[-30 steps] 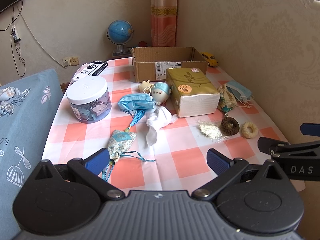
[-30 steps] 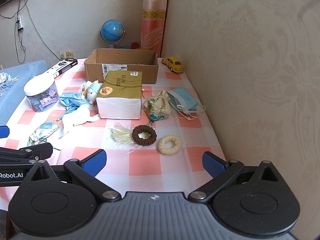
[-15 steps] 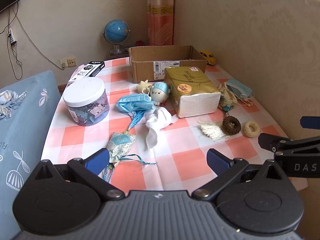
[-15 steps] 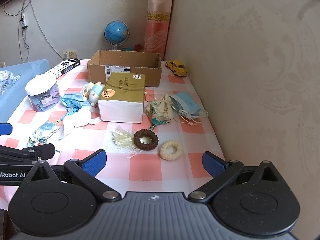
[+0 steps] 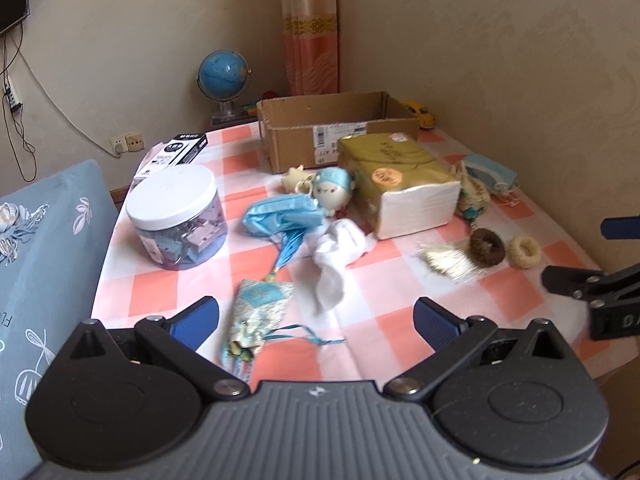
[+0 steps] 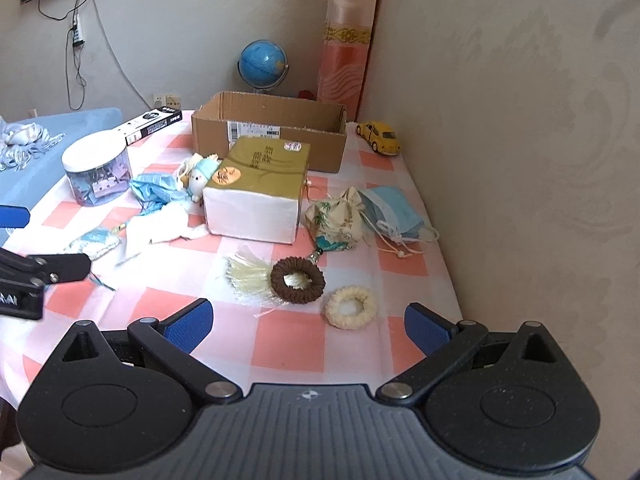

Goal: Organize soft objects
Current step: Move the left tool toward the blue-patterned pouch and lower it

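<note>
Soft objects lie scattered over a table covered in a pink-and-white checked cloth, none yet put away. Nearest the right gripper, whose jaws are spread wide and hold nothing, is a cream hair scrunchie, just ahead and slightly right of centre. Touching a pale tassel, a brown scrunchie sits just behind it, to the left. The left gripper is likewise spread and empty. Just ahead of it, left of centre, lies a patterned sachet with a blue tassel; its long axis runs away from the gripper and leans a little right. Beside it is a crumpled white cloth, then a blue face mask.

Farther back, a small doll with a blue cap rests against a tissue pack in the middle of the table. To the right of the pack are a drawstring pouch and a second face mask, touching each other. A lidded plastic jar stands on the left.

At the far edge is an open cardboard box, probably where the soft things belong. Behind it are a globe and, near the wall, a yellow toy car.

Judging by position, the right gripper is nearer the scrunchies and the left nearer the sachet; either would have to carry its pick forward past the tissue pack to reach the box.
</note>
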The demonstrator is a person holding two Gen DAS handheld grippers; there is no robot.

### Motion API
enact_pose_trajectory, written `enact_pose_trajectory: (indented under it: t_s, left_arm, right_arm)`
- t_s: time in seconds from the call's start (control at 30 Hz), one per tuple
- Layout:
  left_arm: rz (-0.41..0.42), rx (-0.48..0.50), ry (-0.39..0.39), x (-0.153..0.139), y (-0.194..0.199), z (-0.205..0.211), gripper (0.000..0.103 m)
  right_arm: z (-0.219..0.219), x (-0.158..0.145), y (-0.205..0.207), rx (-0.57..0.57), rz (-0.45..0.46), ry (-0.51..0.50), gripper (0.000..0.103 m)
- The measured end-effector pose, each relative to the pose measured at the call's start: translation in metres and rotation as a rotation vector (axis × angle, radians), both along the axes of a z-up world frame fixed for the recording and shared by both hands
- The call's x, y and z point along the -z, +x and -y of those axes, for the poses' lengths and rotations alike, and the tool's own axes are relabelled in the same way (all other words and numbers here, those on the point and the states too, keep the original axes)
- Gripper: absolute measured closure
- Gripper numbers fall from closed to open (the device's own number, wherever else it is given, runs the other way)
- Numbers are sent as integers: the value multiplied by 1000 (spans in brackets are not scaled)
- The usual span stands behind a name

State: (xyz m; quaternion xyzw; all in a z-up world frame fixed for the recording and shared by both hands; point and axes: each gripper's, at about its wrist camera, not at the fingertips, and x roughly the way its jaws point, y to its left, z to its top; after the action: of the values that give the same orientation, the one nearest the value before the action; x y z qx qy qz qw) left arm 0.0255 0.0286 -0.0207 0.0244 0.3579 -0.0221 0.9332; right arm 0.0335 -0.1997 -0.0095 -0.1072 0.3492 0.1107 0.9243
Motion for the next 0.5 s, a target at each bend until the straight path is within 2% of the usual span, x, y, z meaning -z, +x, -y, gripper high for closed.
enact_pose_trajectory:
  t_s: [0.3,0.5]
  left_arm:
    - [-98,-19,-12,37,10,-25,0]
    - [-136,-21,-29,53,20,-30,0]
  right_arm:
    - [9,22,9,6,-47,-5,0]
    - [15,29,8,22,-63,-7,0]
